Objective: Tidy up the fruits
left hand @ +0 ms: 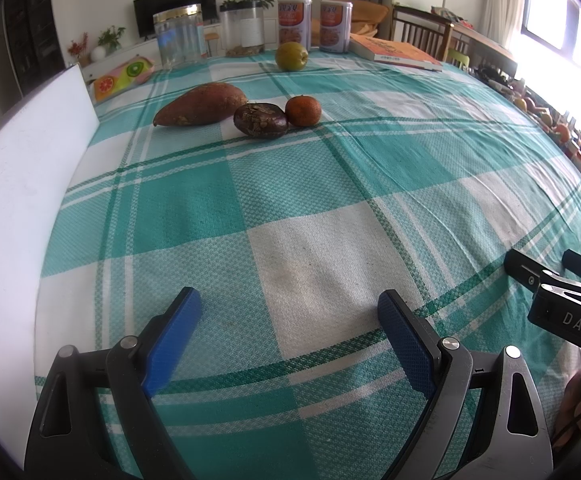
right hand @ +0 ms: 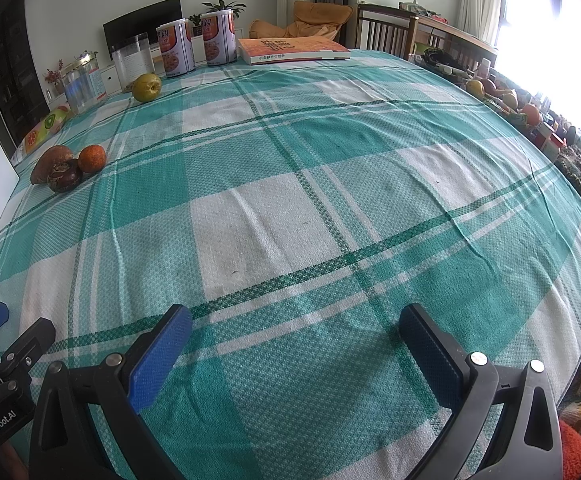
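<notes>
On a teal plaid tablecloth (left hand: 310,184), living room behind, left tool (left hand: 290,308) and right tool (right hand: 296,320) released, empty.

Two printed cans (left hand: 314,24) stand beside an orange book (left hand: 396,53); two clear jars (left hand: 180,36) stand further left on the checked tablecloth (left hand: 310,208).

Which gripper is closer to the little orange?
Left. The left gripper has the orange almost straight ahead across the cloth. From the right gripper the orange sits farther off, ahead and to its left. Both are open and empty.
</notes>
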